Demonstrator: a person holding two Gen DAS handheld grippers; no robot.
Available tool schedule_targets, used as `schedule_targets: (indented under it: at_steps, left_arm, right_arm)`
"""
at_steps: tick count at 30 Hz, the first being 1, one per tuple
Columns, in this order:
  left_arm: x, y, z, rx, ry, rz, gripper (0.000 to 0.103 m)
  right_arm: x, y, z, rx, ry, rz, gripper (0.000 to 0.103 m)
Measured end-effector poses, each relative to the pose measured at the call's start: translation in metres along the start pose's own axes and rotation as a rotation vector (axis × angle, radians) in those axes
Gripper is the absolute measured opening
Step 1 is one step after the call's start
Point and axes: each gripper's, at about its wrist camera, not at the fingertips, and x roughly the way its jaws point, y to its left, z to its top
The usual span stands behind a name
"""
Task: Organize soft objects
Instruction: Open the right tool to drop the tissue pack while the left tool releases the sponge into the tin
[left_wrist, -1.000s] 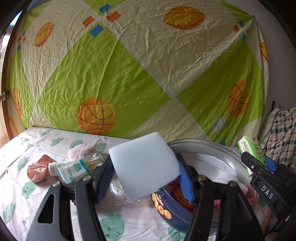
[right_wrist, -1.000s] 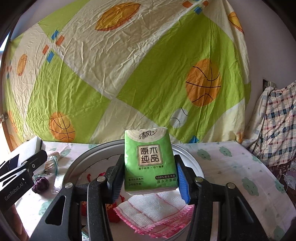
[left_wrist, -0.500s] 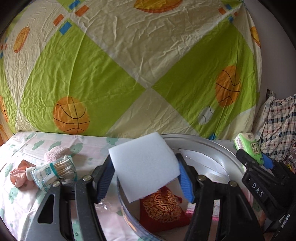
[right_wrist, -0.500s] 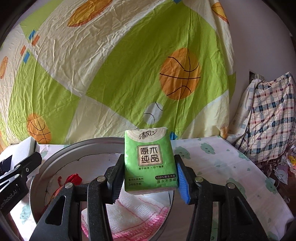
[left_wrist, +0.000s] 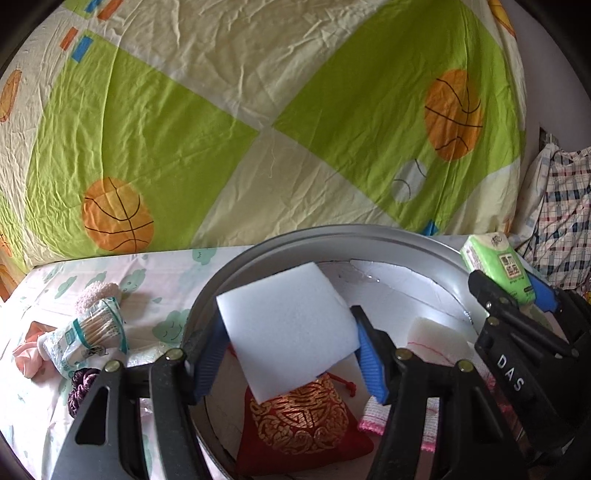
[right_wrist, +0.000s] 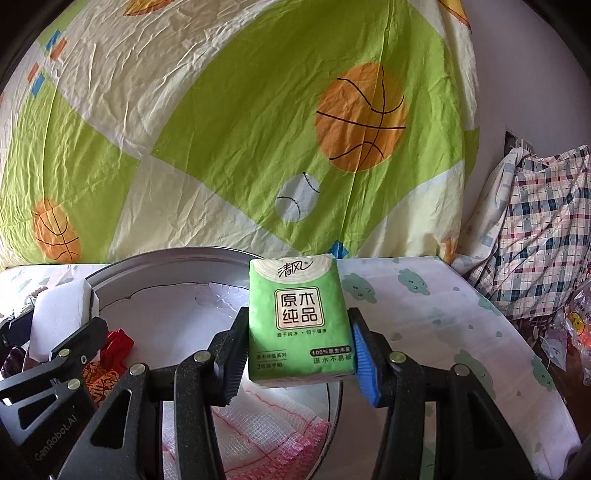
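Note:
My left gripper (left_wrist: 288, 354) is shut on a white foam sponge (left_wrist: 288, 328) and holds it above the round metal tin (left_wrist: 332, 236). My right gripper (right_wrist: 299, 354) is shut on a green tissue pack (right_wrist: 299, 317) over the tin's right rim (right_wrist: 177, 254); the pack also shows in the left wrist view (left_wrist: 498, 269). Inside the tin lie a red and gold pouch (left_wrist: 299, 428) and a white cloth with a pink edge (right_wrist: 266, 432).
On the bed sheet left of the tin lie a bag of cotton swabs (left_wrist: 88, 339), a fluffy pink puff (left_wrist: 96, 291), a pink cloth (left_wrist: 29, 354) and a dark purple scrunchie (left_wrist: 81, 387). A basketball-print sheet (left_wrist: 258, 110) hangs behind. A plaid cloth (right_wrist: 535, 229) is piled at the right.
The left gripper has moved right with the sponge, from the tin's left edge to above its inside. The right gripper has shifted right with the tissue pack towards the tin's right rim.

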Motion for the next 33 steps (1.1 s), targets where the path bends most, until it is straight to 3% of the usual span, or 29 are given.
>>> schedule_targets:
  at_steps: [14,17,18,20,25,28,33]
  left_arm:
    - [0.001,0.002,0.001,0.039,-0.009,0.067,0.066]
    - [-0.003,0.003,0.002,0.032,-0.042,0.063,0.08]
    - [-0.005,0.003,0.002,0.035,-0.053,0.073,0.092]
    - [-0.01,0.004,0.002,0.034,-0.088,0.121,0.101]
    - [-0.017,0.009,0.003,0.025,-0.113,0.123,0.103]
    - [-0.024,0.01,0.001,0.042,-0.146,0.148,0.103]
    - [-0.03,0.016,-0.002,0.034,-0.165,0.144,0.103]
  right_arm:
    - [0.008,0.006,-0.002,-0.007,0.05,0.048,0.054]
    - [0.011,0.008,-0.003,-0.014,0.07,0.063,0.058]
    - [0.01,0.008,-0.003,-0.014,0.068,0.055,0.063]
    - [0.008,0.008,-0.003,-0.007,0.056,0.063,0.064]
    - [0.004,0.008,-0.004,-0.002,0.046,0.07,0.069]
    - [-0.001,0.009,-0.004,-0.004,0.018,0.051,0.078]
    - [-0.015,0.003,-0.001,0.039,-0.034,0.073,0.08]
